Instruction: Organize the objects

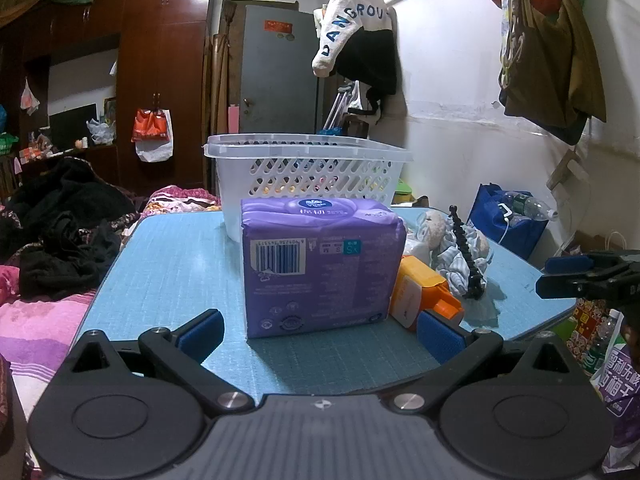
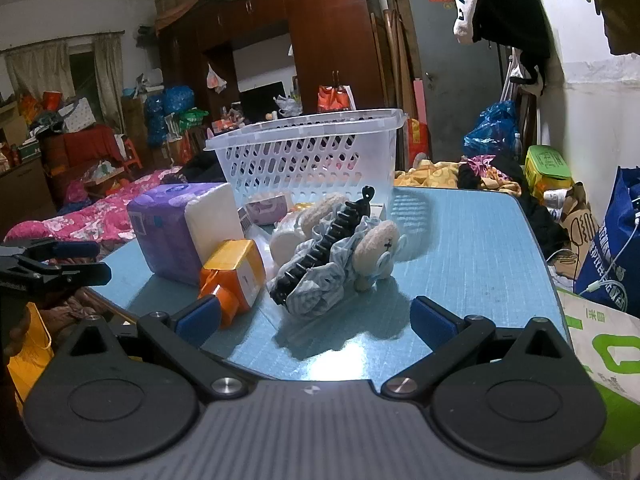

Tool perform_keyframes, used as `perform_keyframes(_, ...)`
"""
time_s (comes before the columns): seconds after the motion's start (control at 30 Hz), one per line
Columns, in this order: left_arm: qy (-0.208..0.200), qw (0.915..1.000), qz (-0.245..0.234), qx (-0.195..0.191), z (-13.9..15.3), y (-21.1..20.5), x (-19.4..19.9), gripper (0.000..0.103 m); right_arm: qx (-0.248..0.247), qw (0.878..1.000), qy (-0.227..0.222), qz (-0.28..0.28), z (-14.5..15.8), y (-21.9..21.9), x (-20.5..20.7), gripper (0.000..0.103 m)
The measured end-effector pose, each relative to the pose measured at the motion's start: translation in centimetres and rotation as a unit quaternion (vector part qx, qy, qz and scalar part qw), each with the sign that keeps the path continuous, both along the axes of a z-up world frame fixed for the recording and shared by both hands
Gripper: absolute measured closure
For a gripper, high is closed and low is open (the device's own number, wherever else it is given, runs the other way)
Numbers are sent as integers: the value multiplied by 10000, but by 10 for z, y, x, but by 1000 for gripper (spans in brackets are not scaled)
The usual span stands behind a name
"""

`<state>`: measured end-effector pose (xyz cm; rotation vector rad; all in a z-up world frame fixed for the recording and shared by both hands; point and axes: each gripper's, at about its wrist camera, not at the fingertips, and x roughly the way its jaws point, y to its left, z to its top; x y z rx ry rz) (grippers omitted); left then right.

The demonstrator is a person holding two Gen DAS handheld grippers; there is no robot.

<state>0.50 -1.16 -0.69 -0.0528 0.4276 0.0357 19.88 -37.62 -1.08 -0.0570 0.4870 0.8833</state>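
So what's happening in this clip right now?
Nothing is held yet. Both grippers hover open at the near edge of the blue table. The left gripper faces the purple pack; the right gripper faces the cloth bundle with its black clip. The white basket stands behind.

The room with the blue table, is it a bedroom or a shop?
Most likely a lived-in bedroom, not a shop: a tall wooden wardrobe lines the far wall, pink floral bedding lies beside the blue table, and clothes hang on the wall.
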Motion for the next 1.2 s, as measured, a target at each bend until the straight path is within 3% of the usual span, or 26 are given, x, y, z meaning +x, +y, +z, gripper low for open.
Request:
perform_keyframes(0.5,16,10000,34,44,0,-2,0,0,-34,10000,0,12,0,0,0,0)
perform_keyframes(0.67,-159,9997,32,188,1,-6,-3,0,-30,10000,-40,-40,0,-1,0,0)
perform_keyframes(0.73,-379,9989,49,258,3,-6,-6,0,153,9995,-257,-65,2,-4,-4,0)
perform_keyframes(0.83,-850,9942,306,576,5,-7,-9,0,702,9927,-971,-130,6,-13,-15,0)
perform_keyframes(0.9,-945,9921,494,662,5,-4,-6,0,813,9897,-1173,-148,5,-12,-17,0)
perform_keyframes(1.03,-879,9912,663,738,3,2,-1,0,791,9943,-719,51,2,-1,-6,0)
perform_keyframes(1.1,-925,9922,512,653,4,7,-1,0,868,9950,-486,52,2,5,0,0)
perform_keyframes(1.2,-991,9931,215,594,2,16,3,0,799,9946,-556,358,2,26,-3,0)
